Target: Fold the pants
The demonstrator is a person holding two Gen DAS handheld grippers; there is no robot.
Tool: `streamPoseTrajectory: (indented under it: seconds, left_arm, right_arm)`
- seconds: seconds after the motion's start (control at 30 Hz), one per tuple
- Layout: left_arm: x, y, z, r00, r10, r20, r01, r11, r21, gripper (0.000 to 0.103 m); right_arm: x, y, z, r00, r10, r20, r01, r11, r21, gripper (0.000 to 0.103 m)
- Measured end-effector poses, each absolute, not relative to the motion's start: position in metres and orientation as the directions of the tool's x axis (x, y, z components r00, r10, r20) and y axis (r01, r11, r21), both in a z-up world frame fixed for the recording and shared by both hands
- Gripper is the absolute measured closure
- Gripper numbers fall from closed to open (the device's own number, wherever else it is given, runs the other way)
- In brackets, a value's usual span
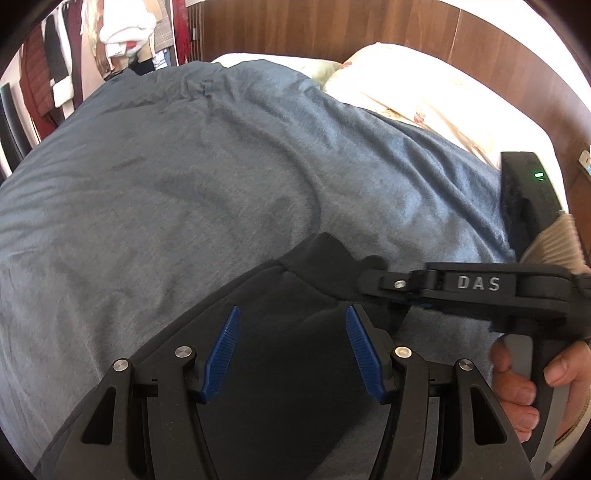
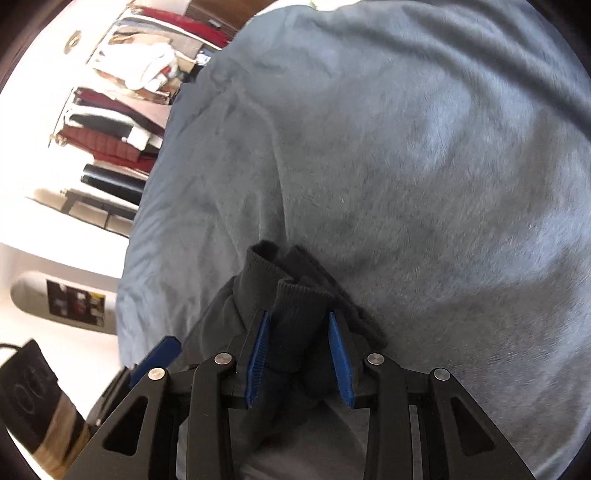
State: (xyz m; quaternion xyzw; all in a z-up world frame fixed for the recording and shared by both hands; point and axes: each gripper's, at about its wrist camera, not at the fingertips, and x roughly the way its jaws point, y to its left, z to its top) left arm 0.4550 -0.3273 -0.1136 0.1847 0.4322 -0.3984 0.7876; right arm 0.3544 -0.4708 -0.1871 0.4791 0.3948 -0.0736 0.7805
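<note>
Dark pants (image 1: pixel 291 350) lie on a blue-grey bed cover (image 1: pixel 184 184). In the left wrist view my left gripper (image 1: pixel 291 314) is open, its blue pads (image 1: pixel 221 354) spread over the dark cloth. The right gripper body (image 1: pixel 476 288) crosses from the right, held by a hand. In the right wrist view my right gripper (image 2: pixel 299 317) has its blue pads (image 2: pixel 258 354) on either side of a ribbed dark cuff (image 2: pixel 299 306) of the pants. A second cuff (image 2: pixel 266 254) lies just behind it. The pads sit close to the cuff but a grip is not clear.
A cream pillow (image 1: pixel 406 88) and wooden headboard (image 1: pixel 332 26) stand at the far end of the bed. A rack of hanging clothes (image 1: pixel 74 66) stands at the left, also in the right wrist view (image 2: pixel 122 110). The bed's left edge (image 2: pixel 147 221) drops to a white floor.
</note>
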Motion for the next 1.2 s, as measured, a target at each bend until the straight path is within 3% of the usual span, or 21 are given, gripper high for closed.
streamPoseTrajectory:
  seconds: [0.03,0.07,0.33,0.53,0.6,0.67,0.7,0.9,1.03,1.2]
  left_arm:
    - [0.455,-0.328,-0.114,0.308,-0.469,-0.828,0.79,0.611,-0.052,0.044]
    - [0.455,-0.329,-0.114,0.309,-0.472,-0.826,0.792,0.608,-0.052,0.044]
    - [0.466,-0.343,-0.13,0.263,-0.484,-0.834,0.797,0.596,-0.095,0.044]
    - [0.473,-0.352,-0.153,0.244,-0.43,-0.869,0.809,0.585,-0.062,0.044]
    - [0.474,-0.353,-0.147,0.243,-0.432,-0.868,0.816,0.575,-0.058,0.044]
    - [0.476,-0.355,-0.135,0.239,-0.453,-0.859,0.832,0.551,-0.059,0.044]
    - [0.477,-0.357,-0.13,0.228,-0.464,-0.856,0.844,0.533,-0.064,0.043]
    - [0.494,-0.387,-0.121,0.059,-0.467,-0.882,0.946,0.308,-0.099,0.046]
    - [0.51,-0.409,-0.131,-0.02,-0.418,-0.908,0.964,0.232,-0.127,0.054]
    - [0.525,-0.428,-0.149,-0.164,-0.384,-0.909,0.947,0.196,-0.254,0.064]
  right_arm:
    - [0.353,-0.47,-0.186,0.686,0.253,-0.682,0.487,0.536,0.689,0.086]
    - [0.35,-0.468,-0.181,0.691,0.226,-0.686,0.484,0.56,0.672,0.093]
    - [0.326,-0.463,-0.151,0.709,0.097,-0.699,0.506,0.62,0.599,0.096]
    - [0.326,-0.475,-0.181,0.674,0.146,-0.724,0.543,0.568,0.619,0.095]
    - [0.326,-0.476,-0.181,0.671,0.148,-0.727,0.545,0.567,0.618,0.088]
    - [0.319,-0.478,-0.173,0.665,0.105,-0.74,0.579,0.553,0.599,0.061]
    - [0.313,-0.479,-0.17,0.668,0.076,-0.74,0.598,0.538,0.595,0.058]
    - [0.29,-0.475,-0.16,0.7,0.032,-0.713,0.64,0.415,0.647,0.057]
    - [0.296,-0.467,-0.171,0.699,0.076,-0.711,0.643,0.369,0.671,0.057]
    - [0.304,-0.465,-0.185,0.7,0.086,-0.709,0.656,0.315,0.686,0.057]
